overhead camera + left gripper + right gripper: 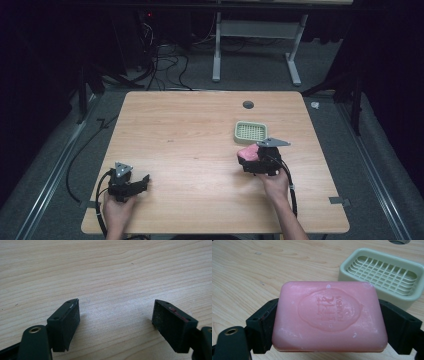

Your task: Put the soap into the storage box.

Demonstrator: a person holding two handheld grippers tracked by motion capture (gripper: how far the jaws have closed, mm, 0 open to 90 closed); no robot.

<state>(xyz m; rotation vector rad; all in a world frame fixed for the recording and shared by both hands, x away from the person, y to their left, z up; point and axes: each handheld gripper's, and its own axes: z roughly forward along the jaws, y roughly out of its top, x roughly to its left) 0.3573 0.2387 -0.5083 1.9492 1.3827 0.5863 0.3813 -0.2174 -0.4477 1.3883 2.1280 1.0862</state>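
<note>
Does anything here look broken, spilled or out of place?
Nothing stands out. The pink soap bar sits whole and level between the right gripper jaws, the empty soap dish stands upright on the table, and nothing is spilled.

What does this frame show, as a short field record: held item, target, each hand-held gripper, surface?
held item: pink soap, clamped by its two ends, stamped face up
target: green soap dish, empty, just beyond the soap
right hand-held gripper: shut on the soap, near the dish
left hand-held gripper: open, holding nothing, low over the table's near left part
surface: wooden table
</note>
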